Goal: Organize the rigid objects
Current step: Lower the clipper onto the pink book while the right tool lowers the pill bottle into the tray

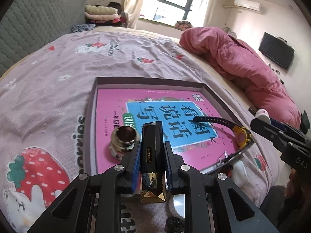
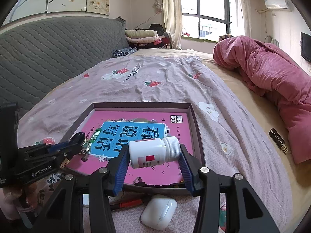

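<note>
My left gripper [image 1: 152, 145] is shut on a black bar with a gold end [image 1: 152, 155], held upright over the near edge of a shallow grey box [image 1: 149, 80]. A pink book [image 1: 108, 112] lies flat in the box. On the book stand a threaded metal fitting [image 1: 124, 137], just left of my left fingers, and a yellow-and-black watch [image 1: 242, 136]. My right gripper [image 2: 154, 150] is shut on a white pill bottle [image 2: 153, 152], held sideways end to end above the box's near right part. The left gripper [image 2: 77, 141] shows at the left in the right wrist view.
A white earbud case [image 2: 158, 211] and an orange pen [image 2: 128, 203] lie on the bedspread in front of the box. A rolled pink quilt [image 2: 272, 77] fills the right of the bed. The grey headboard [image 2: 48, 54] rises at the left. A small black tag [image 2: 277, 138] lies by the quilt.
</note>
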`<state>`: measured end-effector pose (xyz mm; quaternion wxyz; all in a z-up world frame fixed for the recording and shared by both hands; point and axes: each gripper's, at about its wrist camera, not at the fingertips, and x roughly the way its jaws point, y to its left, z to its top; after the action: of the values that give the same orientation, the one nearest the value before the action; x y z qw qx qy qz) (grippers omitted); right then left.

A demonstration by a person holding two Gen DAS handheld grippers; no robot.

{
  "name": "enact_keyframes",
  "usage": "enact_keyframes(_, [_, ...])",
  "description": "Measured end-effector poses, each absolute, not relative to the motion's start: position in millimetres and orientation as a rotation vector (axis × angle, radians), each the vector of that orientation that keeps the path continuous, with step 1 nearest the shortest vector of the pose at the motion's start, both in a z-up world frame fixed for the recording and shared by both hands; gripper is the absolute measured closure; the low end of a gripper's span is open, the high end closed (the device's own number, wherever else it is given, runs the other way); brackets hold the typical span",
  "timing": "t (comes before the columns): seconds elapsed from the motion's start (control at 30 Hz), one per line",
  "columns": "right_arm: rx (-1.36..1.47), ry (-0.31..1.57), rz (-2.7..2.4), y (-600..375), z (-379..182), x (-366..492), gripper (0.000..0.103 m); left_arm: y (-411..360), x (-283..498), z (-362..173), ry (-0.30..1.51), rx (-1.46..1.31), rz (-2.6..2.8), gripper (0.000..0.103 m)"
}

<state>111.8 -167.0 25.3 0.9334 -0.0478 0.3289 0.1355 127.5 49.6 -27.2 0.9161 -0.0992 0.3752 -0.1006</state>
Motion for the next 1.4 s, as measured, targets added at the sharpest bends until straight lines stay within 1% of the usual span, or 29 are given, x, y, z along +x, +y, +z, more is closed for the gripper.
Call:
enact_keyframes(0.27, [-0.102, 0.682, 0.292, -161, 22, 115, 0.054, 50, 135, -42, 0.825, -0.22, -0.218, 0.081])
enact_keyframes(0.67, [-0.126, 0.733, 0.258, -160, 8, 126, 0.054, 47, 142, -48, 0.831, -0.208, -0.208, 0.081])
enact_keyframes(1.03, [-0.231, 0.846, 0.246, -140, -21, 143, 0.054, 47, 145, -49, 0.833, -0.212, -0.218, 0.081])
enact_keyframes(1.4, [-0.249, 0.922, 0.199, -139, -35, 157, 0.054, 46, 151, -51, 0.833, -0.212, -0.226, 0.081])
